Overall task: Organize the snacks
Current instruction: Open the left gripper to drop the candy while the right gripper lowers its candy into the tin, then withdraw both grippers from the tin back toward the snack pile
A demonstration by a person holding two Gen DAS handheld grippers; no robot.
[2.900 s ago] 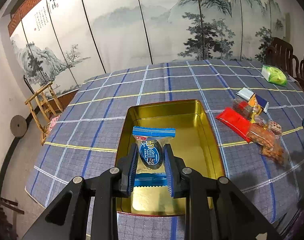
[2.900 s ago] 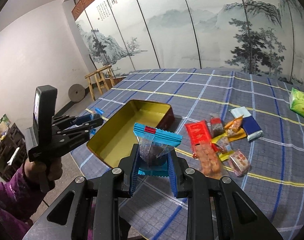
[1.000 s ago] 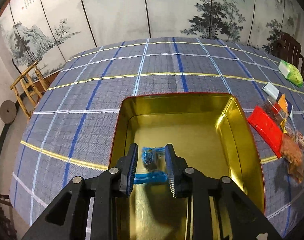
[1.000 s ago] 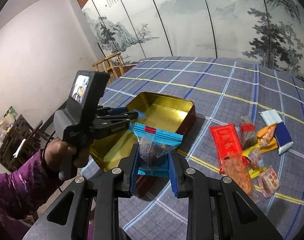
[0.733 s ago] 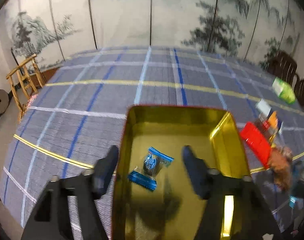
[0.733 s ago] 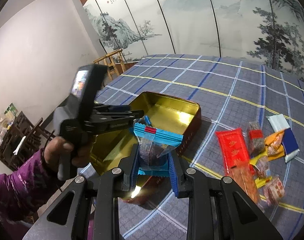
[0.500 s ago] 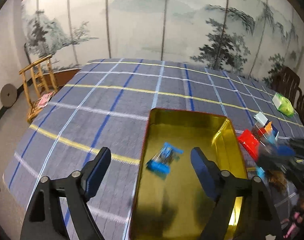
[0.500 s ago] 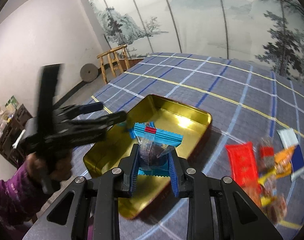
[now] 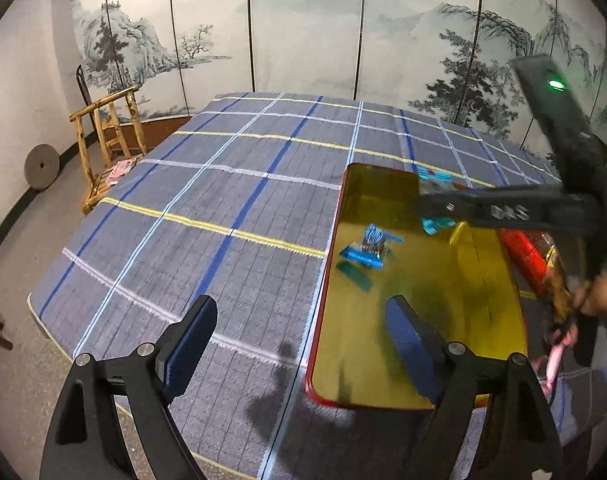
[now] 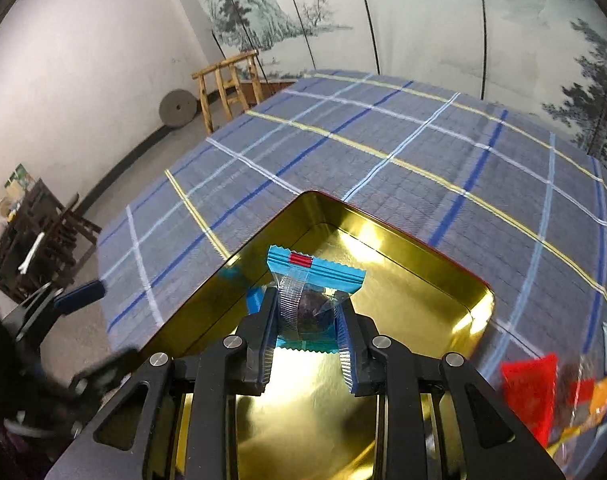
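Note:
A gold tin with a red rim (image 9: 423,320) lies open on the plaid tablecloth. One blue-wrapped candy (image 9: 367,246) rests on the tin's floor. My left gripper (image 9: 297,312) hovers over the tin's near left edge. Its jaws are opening and nothing is between them. My right gripper (image 10: 307,304) is shut on a second blue-wrapped candy (image 10: 315,276) and holds it above the inside of the tin (image 10: 423,272). In the left wrist view the right gripper (image 9: 427,200) reaches in, blurred, from the right. The left gripper (image 10: 91,328) shows at the left of the right wrist view.
A pile of loose snacks with a red packet (image 10: 529,384) lies right of the tin, red packet (image 9: 523,252) included. A wooden chair (image 9: 107,136) and a stone wheel (image 9: 41,166) stand off the table's far left. A painted screen lines the back.
My left gripper let its blue candy drop into the tin, opened wide and drew back to the left. My right gripper carried its candy leftward to above the tin.

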